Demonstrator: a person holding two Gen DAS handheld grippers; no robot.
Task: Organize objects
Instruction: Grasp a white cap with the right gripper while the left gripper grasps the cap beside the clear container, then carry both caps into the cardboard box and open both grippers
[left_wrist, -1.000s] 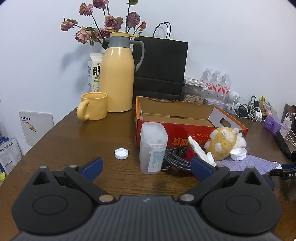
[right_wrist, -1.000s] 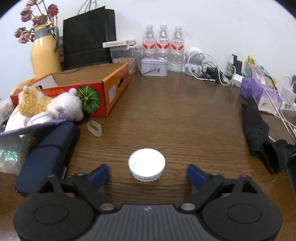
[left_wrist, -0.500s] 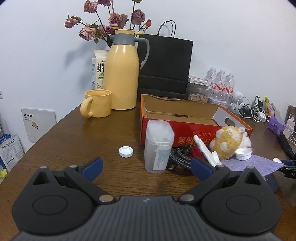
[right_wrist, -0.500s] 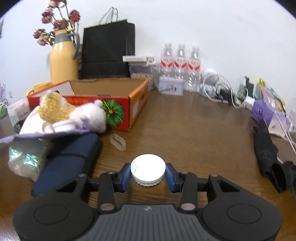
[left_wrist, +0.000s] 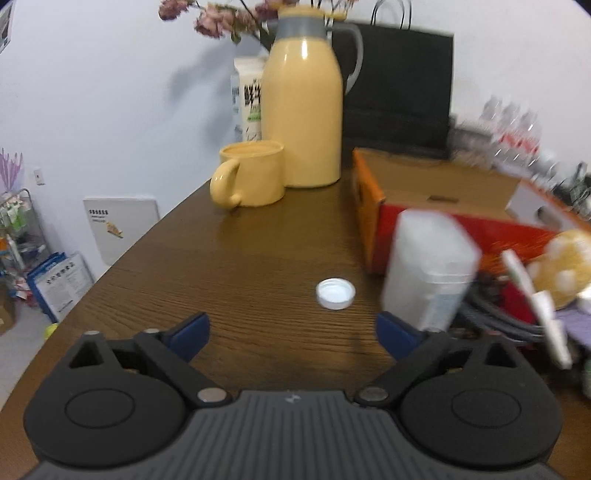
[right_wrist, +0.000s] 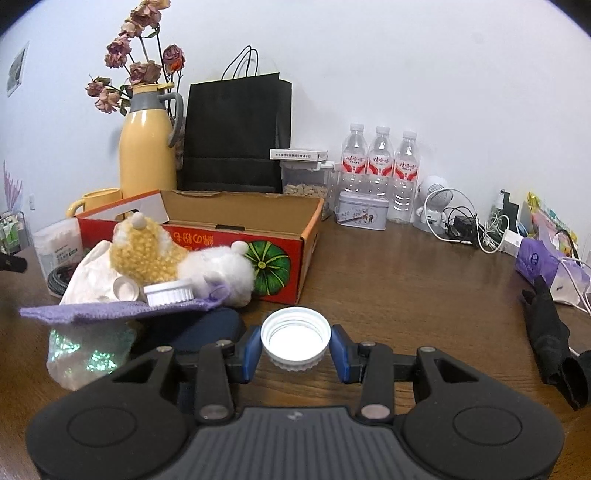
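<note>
My right gripper (right_wrist: 295, 349) has its blue pads pressed against both sides of a wide white plastic screw cap (right_wrist: 295, 339), open side up, with its ribbed skirt showing below the rim. I hold it over the dark brown wooden table (right_wrist: 406, 280), just in front of the open red and orange cardboard box (right_wrist: 236, 236) with a green pumpkin printed on its end. Left of the cap lies a purple knitted cloth (right_wrist: 110, 308) carrying another ribbed white lid (right_wrist: 169, 291), and a yellow and white plush toy (right_wrist: 173, 258) leans against the box front. A dark blue pouch (right_wrist: 207, 328) sits under the cloth's edge.

My left gripper (left_wrist: 293, 326) stands wide with its jaws closing, and nothing is between the pads. Ahead of it, slightly right of centre, a small white bottle cap (left_wrist: 335, 293) lies alone on the bare wood, open side up. Just right of that stands a frosted white plastic container (left_wrist: 428, 269), blurred, touching the red box's front. Farther back are a yellow ceramic mug (left_wrist: 251, 173) and a tall yellow thermos jug with a grey collar (left_wrist: 301, 103), side by side.
</note>
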